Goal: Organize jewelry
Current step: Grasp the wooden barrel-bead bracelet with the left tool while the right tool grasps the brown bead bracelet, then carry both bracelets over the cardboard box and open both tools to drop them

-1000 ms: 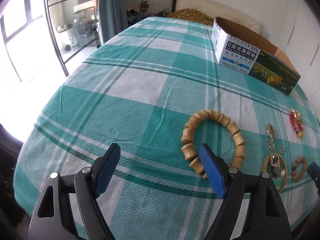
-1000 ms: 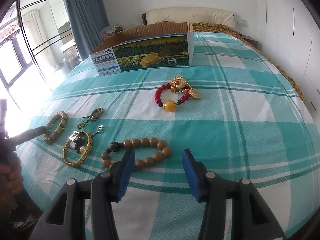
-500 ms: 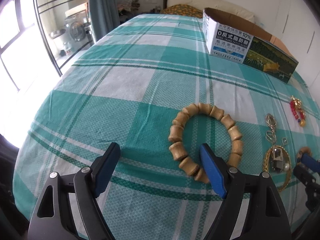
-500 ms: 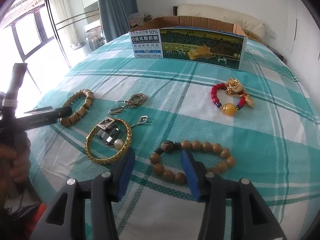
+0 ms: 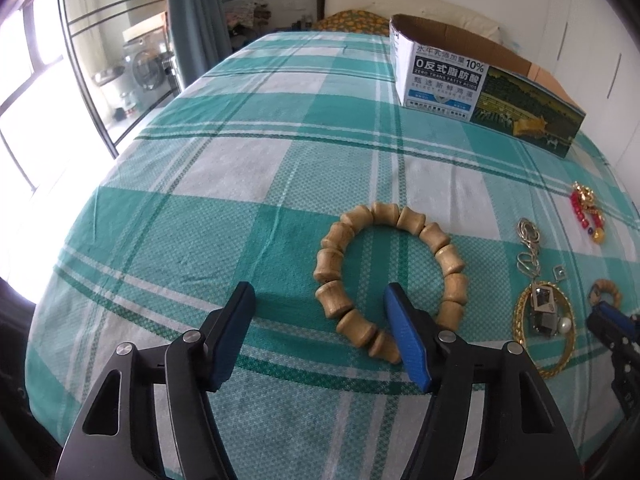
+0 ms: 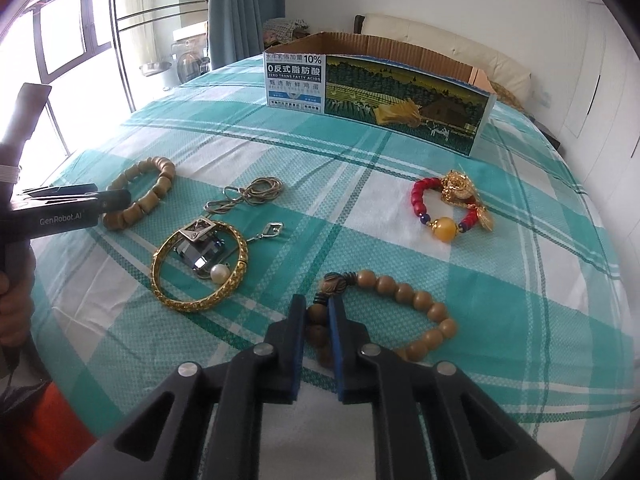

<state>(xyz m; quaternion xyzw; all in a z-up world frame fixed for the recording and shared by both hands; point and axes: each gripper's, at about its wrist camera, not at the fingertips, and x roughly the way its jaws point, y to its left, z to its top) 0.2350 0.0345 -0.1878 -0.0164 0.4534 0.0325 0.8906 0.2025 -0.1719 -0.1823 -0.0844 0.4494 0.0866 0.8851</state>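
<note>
- Your right gripper [image 6: 317, 320] is clamped on the near-left side of the round-bead bracelet [image 6: 416, 304]; dark beads sit squeezed between the blue pads [image 6: 335, 336]; the rest of the loop lies on the checked bedspread [image 6: 360, 216] to the right.
- Your left gripper [image 5: 320, 320] has its jaws closing, still apart; the near-left arc of the barrel-bead bracelet [image 5: 400, 216] lies between them; the right pad [image 5: 406, 340] stands inside the loop, near the beads; whether it touches them, I cannot tell.
- Between your two grippers lies a gold bangle [image 6: 240, 260] ringing a dark gem [image 6: 202, 254] and a pearl [image 6: 219, 271]; a thin chain [image 6: 256, 194] trails beyond it.
- The red bracelet [image 6: 420, 196] with gold charms lies apart, further right.
- The box [image 6: 400, 100] stands open-topped at the far side of the bed, well apart from all the pieces.
- Your hand [image 6: 14, 304] shows at the left edge, round the left gripper's handle.
</note>
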